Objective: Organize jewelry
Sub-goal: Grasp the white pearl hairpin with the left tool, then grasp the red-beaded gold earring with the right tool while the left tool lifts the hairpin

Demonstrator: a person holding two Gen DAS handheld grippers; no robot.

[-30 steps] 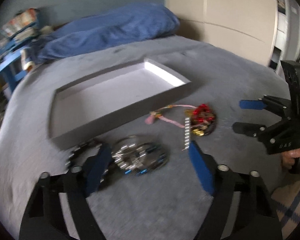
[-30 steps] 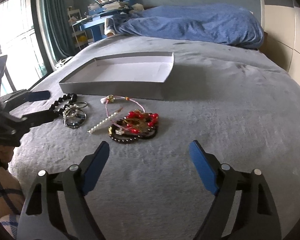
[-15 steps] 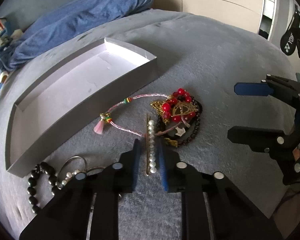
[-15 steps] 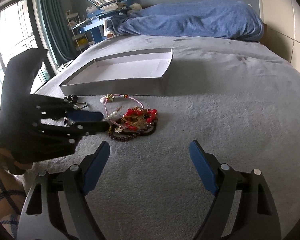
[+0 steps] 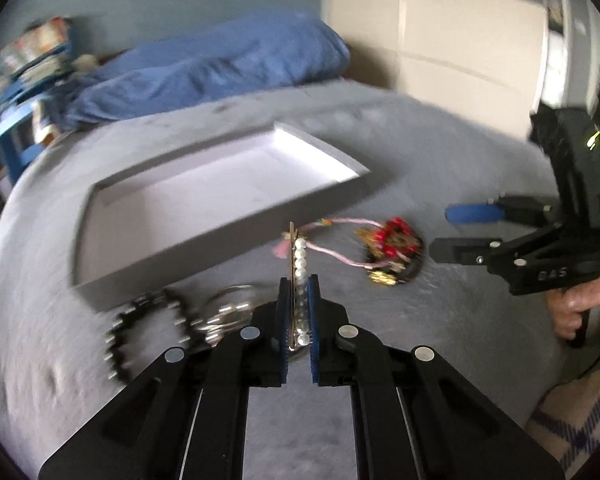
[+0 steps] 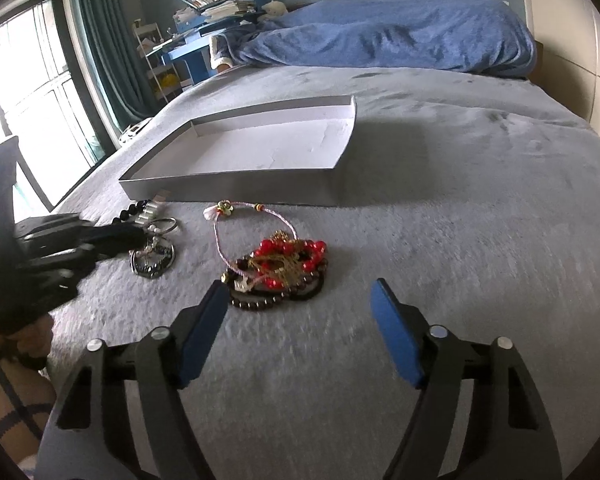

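Now the left gripper (image 5: 298, 300) has its blue pads pressed onto the pearl hair clip (image 5: 299, 276), which half a second ago lay on the grey bedspread (image 6: 460, 200) between nearly closed fingers and now juts up clear of it, in front of the near wall of the shallow grey box (image 5: 220, 236). That suggests the pick is made and the carry into the box comes next, the box being bare inside. Meanwhile the right gripper (image 6: 300, 332) hovers with its fingers spread wide, holding nothing, just short of the red bead tangle (image 6: 288, 264).
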